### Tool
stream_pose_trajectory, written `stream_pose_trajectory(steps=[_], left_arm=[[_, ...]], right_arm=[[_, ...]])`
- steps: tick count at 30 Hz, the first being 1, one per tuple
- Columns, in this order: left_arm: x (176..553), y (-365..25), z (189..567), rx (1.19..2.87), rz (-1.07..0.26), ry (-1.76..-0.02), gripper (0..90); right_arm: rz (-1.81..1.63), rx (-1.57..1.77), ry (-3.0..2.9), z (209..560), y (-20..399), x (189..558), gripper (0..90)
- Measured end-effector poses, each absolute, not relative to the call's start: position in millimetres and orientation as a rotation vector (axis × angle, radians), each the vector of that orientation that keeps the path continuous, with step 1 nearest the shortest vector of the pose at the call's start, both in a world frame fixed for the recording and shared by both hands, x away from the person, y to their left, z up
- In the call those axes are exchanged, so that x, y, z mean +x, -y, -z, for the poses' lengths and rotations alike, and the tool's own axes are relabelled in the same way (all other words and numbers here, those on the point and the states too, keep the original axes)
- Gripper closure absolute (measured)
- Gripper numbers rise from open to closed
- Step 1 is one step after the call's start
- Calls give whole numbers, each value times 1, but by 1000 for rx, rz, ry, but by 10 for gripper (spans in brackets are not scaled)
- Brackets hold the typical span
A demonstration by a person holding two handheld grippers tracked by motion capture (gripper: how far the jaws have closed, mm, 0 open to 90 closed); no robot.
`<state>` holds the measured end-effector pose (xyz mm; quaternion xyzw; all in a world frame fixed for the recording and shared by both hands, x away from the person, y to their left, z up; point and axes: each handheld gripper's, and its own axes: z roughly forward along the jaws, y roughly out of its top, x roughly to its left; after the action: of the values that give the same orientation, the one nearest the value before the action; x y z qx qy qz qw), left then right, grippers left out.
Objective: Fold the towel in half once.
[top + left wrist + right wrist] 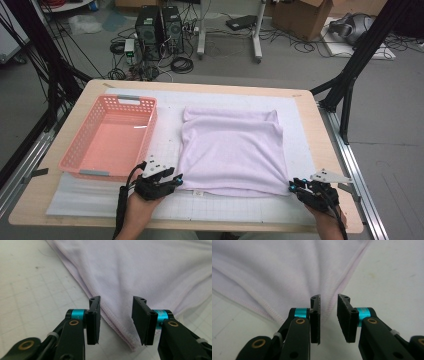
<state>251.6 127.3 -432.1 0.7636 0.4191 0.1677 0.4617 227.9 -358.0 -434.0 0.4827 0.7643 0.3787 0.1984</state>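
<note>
A small white tag [198,192] sits at the near hem of the cloth [232,150]; any writing on it is too small to read. No other label or brand is legible.

The cloth, pale lilac and folded, lies flat on the gridded mat [100,197] at the middle of the table [310,107].

Left gripper [176,179]: at the cloth's near left corner. In the left gripper view [116,318] the jaws stand moderately apart, with the hemmed corner [130,342] lying on the mat between them; the pads do not press on it. Nothing is held.

Right gripper [292,186]: at the cloth's near right corner. In the right gripper view [329,317] the jaws stand narrowly apart, with the corner of the cloth [329,302] running into the gap; the pads are clear of the fabric. Nothing is held.

Surroundings: a pink basket [145,112] stands on the mat just left of the cloth, apart from it. Beyond the table, two computer towers [159,27], loose cables [182,64] and a cardboard box [305,17] sit on the floor. Nothing lies between either gripper and its corner.
</note>
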Motion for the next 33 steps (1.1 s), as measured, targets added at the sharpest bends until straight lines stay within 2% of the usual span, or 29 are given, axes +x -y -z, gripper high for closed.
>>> stream_pose_trajectory(steps=[3,7,10,13,14,15,16,17,19,29,33], left_arm=[[251,-131,435,1880,-384,-1050,572],[255,-130,445,1897,-300,-1101,527],[253,-125,450,1929,-267,-1101,489],[247,-121,451,1939,-286,-1076,454],[246,-120,451,1939,-284,-1073,454],[246,-119,451,1938,-291,-1073,459],[245,-118,452,1946,-323,-1067,485],[243,-118,453,1958,-366,-1055,598],[243,-119,451,1967,-313,-1046,850],[217,-142,435,1887,-231,-1011,861],[210,-142,436,1904,-266,-988,855]], right_arm=[[-1111,1358,-2105,428,363,220,719],[-1101,1371,-2172,441,356,219,628],[-1051,1352,-2202,447,346,222,622],[-1013,1350,-2204,446,343,221,665],[-1008,1363,-2205,446,343,221,717],[-1008,1375,-2209,445,342,221,814],[-1028,1382,-2235,444,342,221,836],[-1009,1372,-2242,444,340,221,847],[-993,1336,-2253,443,339,221,855],[-1088,1343,-2248,433,354,197,860],[-1103,1322,-2248,429,355,188,859]])
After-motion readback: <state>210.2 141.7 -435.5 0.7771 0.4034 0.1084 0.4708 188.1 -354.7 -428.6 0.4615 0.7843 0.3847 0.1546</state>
